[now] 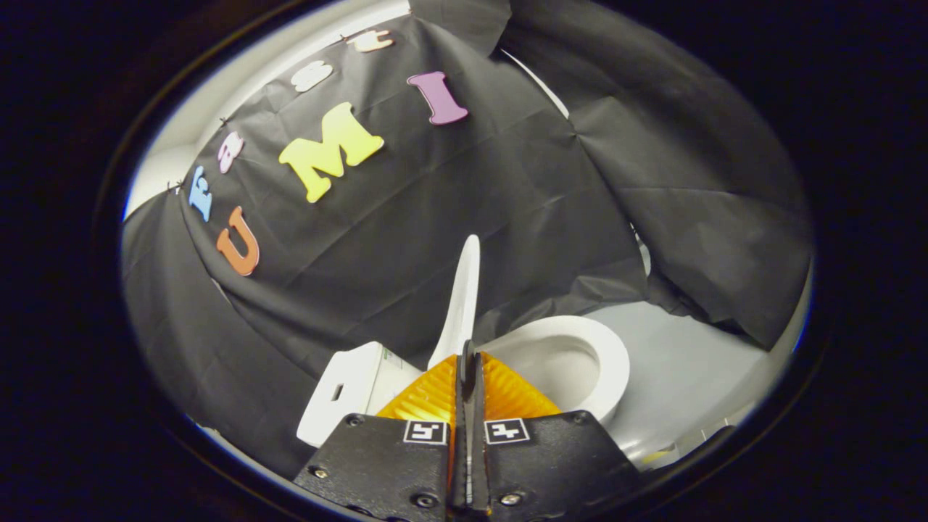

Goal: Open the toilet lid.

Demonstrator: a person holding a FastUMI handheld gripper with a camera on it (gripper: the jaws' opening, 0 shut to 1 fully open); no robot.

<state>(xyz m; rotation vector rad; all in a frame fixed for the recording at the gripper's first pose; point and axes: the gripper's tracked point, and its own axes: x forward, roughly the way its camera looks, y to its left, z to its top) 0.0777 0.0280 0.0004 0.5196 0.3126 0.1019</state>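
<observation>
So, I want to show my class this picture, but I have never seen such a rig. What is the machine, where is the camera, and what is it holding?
A person carries a hand-held gripper with two fingers; there is no robot arm. The camera rides on it and looks forward along the fingers, so they appear at the bottom. The fingers are pressed together on the edge of a white toilet lid, which stands raised, nearly upright. To its right lies the open toilet seat and bowl; to its left, the white tank. Black cloth forms the booth wall behind.
</observation>
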